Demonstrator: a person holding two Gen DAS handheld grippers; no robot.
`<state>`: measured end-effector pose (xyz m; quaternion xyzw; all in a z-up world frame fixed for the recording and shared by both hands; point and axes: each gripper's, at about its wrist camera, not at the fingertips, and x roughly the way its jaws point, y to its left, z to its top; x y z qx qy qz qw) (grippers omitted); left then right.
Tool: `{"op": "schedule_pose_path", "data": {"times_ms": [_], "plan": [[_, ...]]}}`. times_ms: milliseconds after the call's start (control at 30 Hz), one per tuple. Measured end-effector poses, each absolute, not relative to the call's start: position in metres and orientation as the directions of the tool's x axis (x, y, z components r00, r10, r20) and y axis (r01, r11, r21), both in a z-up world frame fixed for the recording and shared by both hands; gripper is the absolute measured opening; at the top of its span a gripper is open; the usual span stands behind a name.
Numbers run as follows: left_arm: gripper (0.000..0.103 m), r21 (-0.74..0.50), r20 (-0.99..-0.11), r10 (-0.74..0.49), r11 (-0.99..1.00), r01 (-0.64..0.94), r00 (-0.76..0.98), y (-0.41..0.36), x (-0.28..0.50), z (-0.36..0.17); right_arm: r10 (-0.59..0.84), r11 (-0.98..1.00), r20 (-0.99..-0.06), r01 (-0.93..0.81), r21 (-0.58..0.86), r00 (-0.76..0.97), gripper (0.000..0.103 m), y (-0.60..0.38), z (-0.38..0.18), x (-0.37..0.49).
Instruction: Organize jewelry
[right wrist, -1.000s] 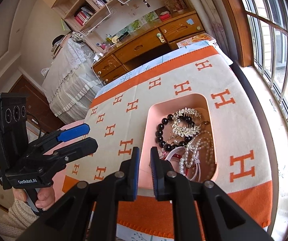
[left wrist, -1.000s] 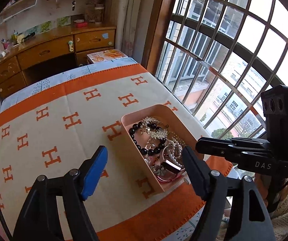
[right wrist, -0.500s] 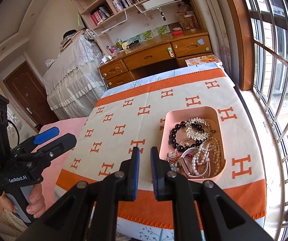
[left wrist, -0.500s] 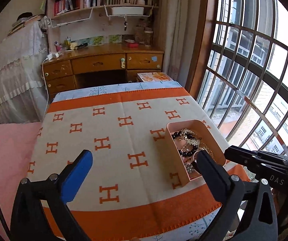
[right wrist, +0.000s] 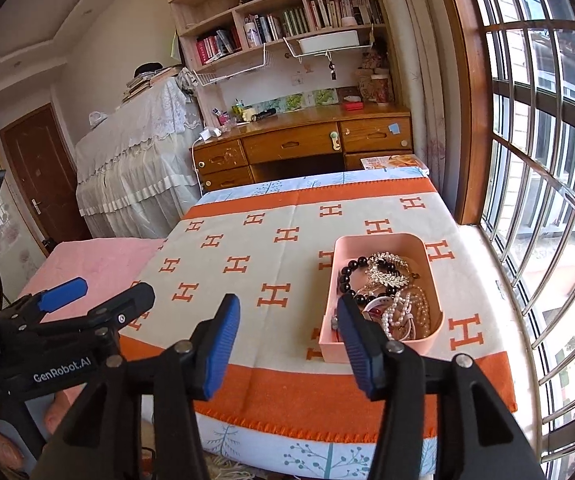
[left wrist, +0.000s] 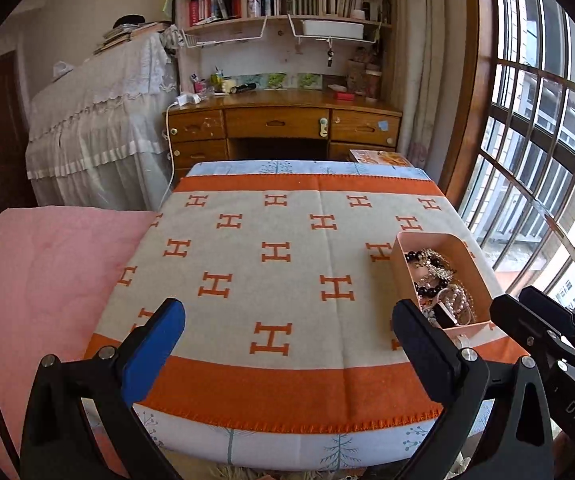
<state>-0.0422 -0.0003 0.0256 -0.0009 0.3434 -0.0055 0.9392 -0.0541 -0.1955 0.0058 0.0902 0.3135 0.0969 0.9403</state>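
A pink tray (right wrist: 383,240) sits near the right front of the table on the orange-and-cream H-patterned cloth (right wrist: 255,264); it also shows in the left wrist view (left wrist: 401,268). It holds a black bead bracelet (right wrist: 347,276), a silver ornament (right wrist: 387,272), pearl strands (right wrist: 403,312) and other jewelry in a heap. My right gripper (right wrist: 287,344) is open and empty, held back off the table's front edge, left of the tray. My left gripper (left wrist: 287,344) is open and empty, also back from the front edge.
A pink blanket (left wrist: 47,272) lies left of the table. A wooden desk (left wrist: 283,124) with shelves of books stands behind it. A barred window (right wrist: 547,160) runs along the right side. A lace-covered piece of furniture (left wrist: 103,128) stands at the back left.
Both grippers have pulled back and away from the tray, so the whole table shows. The right gripper's jaws have gone from shut to open. The left stayed open.
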Motion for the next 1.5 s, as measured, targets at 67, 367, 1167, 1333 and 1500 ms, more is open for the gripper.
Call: {"op": "schedule_pose_path", "data": {"times_ms": [67, 367, 1167, 1333, 1500], "plan": [[0.102, -0.022, -0.633, -0.006, 1.0, -0.009, 0.774, 0.005, -0.046, 0.026, 0.244, 0.964, -0.567, -0.131, 0.232, 0.787, 0.052, -0.193, 0.006, -0.056], [0.102, -0.006, -0.614, 0.034, 0.999, -0.048, 0.789, 0.006, -0.055, 0.023, 0.252, 0.963, -0.555, -0.146, 0.229, 0.793, 0.052, -0.185, 0.007, -0.062], [0.102, 0.034, -0.595, 0.041, 0.999, -0.026, 0.803, -0.004, -0.056, 0.019, 0.261, 0.962, -0.553, -0.162, 0.222, 0.792, 0.053, -0.175, 0.003, -0.06], [0.102, 0.037, -0.592, 0.041, 0.999, -0.024, 0.805, -0.003, -0.055, 0.02, 0.26, 0.962, -0.553, -0.162, 0.221, 0.791, 0.053, -0.174, 0.003, -0.059], [0.102, 0.038, -0.591, 0.042, 0.999, -0.024, 0.805, -0.003, -0.055, 0.019, 0.26, 0.962, -0.553, -0.161, 0.223, 0.791, 0.053, -0.174, 0.004, -0.06]]}}
